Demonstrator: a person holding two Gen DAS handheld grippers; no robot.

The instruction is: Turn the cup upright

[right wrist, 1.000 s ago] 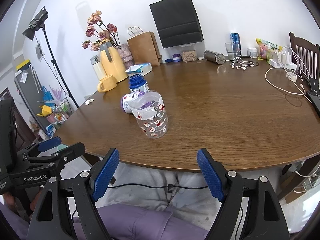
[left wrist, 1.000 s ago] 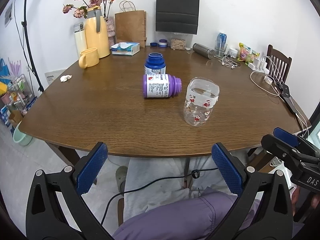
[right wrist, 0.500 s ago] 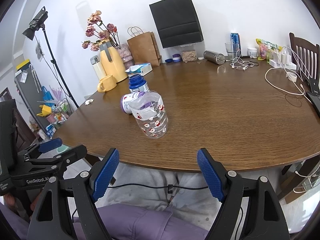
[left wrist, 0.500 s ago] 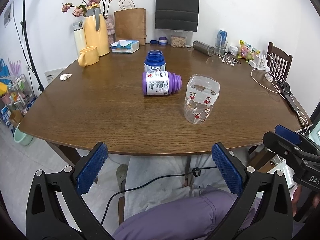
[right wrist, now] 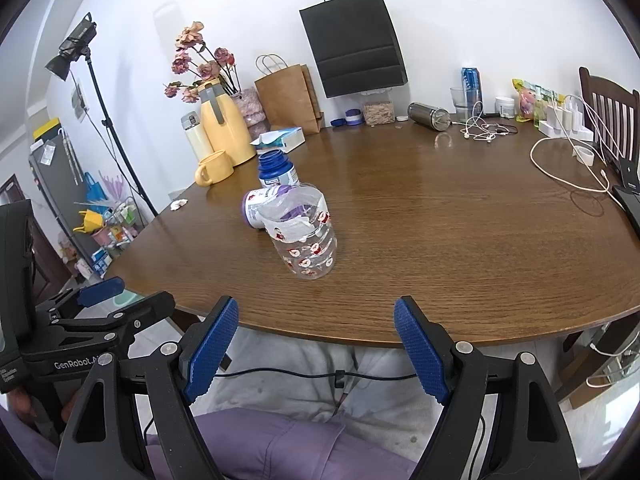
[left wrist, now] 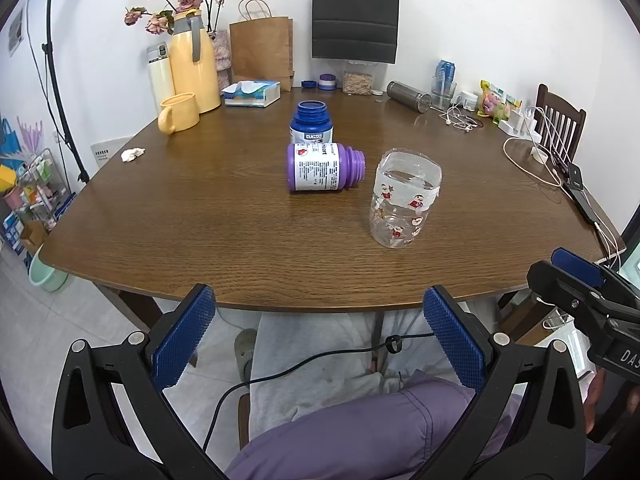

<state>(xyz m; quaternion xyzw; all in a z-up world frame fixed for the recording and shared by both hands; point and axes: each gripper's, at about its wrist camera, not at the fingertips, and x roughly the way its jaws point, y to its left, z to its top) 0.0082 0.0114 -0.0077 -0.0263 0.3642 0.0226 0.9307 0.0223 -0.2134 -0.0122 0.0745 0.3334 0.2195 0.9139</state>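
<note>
Both grippers are held below the near table edge with jaws spread wide and empty: the left gripper (left wrist: 320, 336) at the bottom of the left wrist view, the right gripper (right wrist: 316, 352) at the bottom of the right wrist view.

The clear plastic cup (left wrist: 404, 200), printed with red cartoon figures, stands on the wooden table (left wrist: 200, 240) right of centre in the left wrist view. It appears to be upside down, wide end up and narrower end on the wood; whether the top is closed cannot be told for certain.

Risks, as judged:
- The thin clear wall may deform or slip under a hard pinch.
- A grip too high may tip the cup during rotation.
- The purple bottle (left wrist: 324, 166) lies on its side just behind and left of the cup. A sweeping approach may strike it and set it rolling.

Other items: the blue bottle (left wrist: 311, 122) stands upright behind the purple one. The yellow mug (left wrist: 178, 112), the yellow thermos jug (left wrist: 194, 64) and the tissue box (left wrist: 251, 93) sit upper left, well apart. White cables (left wrist: 536, 156) lie at the right. The near approach is unobstructed.
</note>
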